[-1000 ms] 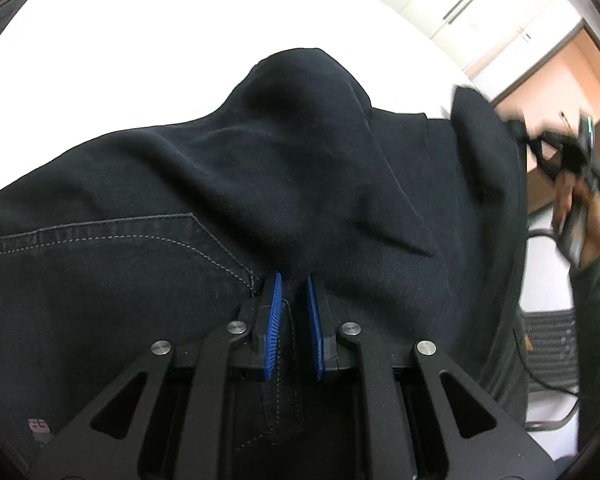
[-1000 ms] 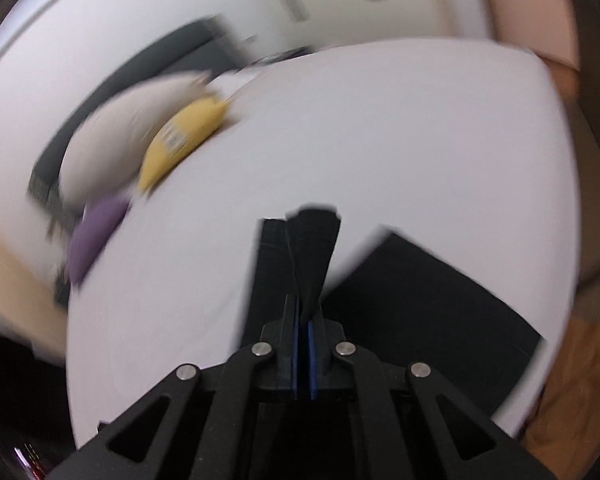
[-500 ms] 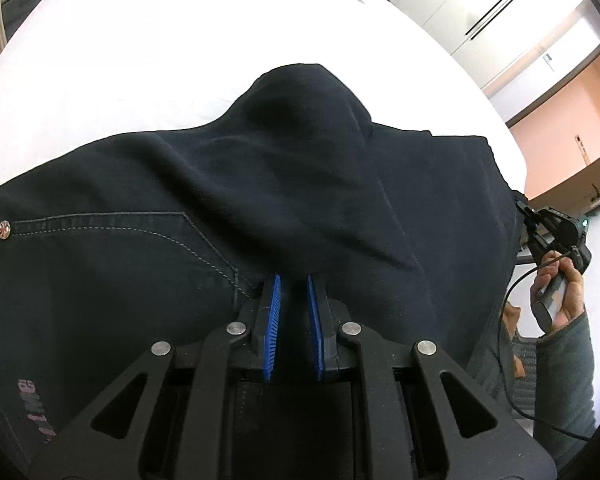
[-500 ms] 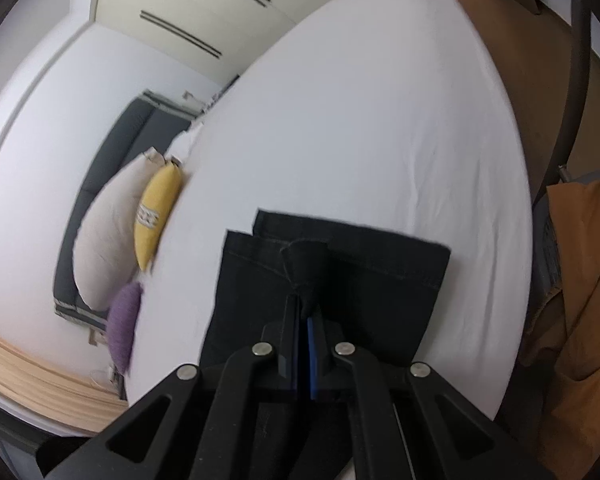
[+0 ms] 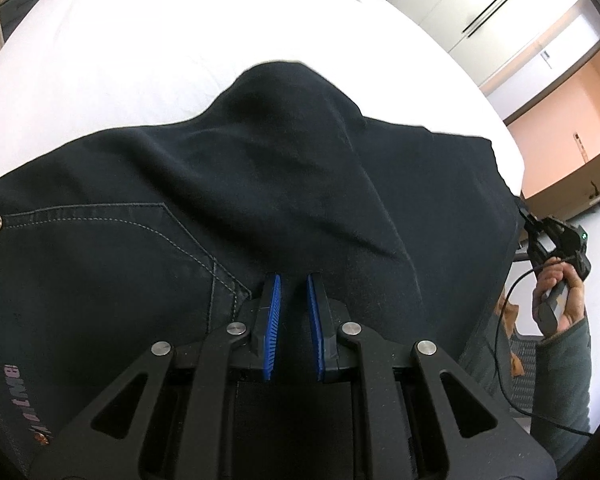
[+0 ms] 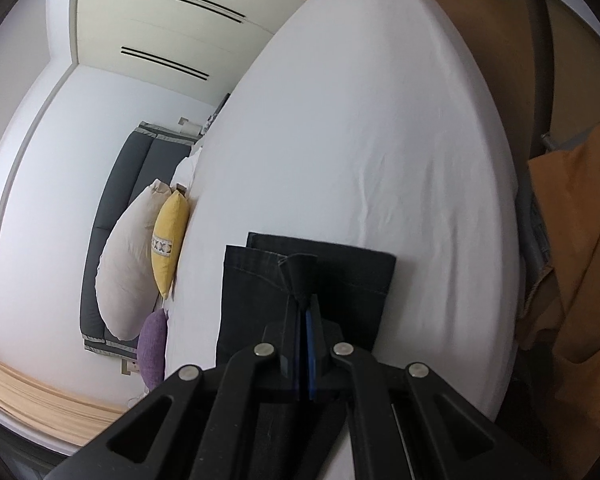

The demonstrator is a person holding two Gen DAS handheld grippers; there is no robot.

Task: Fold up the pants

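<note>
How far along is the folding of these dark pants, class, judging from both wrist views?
Done: the pants lie on the white bed, legs apparently stacked, hems roughly aligned. In hand: the left gripper pinches fabric near the back pocket; the right gripper is shut on a pinch of cloth at the hem end. Left: no crosswise fold shows yet, and the raised hump needs flattening.

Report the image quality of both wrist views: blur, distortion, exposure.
Left wrist view: sharp, strong fisheye bend, dark vignette corners; white bed nearly blown out, black pants show little detail. Right wrist view: mostly sharp, slight smear at the right edge, horizon rolled, wardrobe lines curved, evenly lit.
</note>
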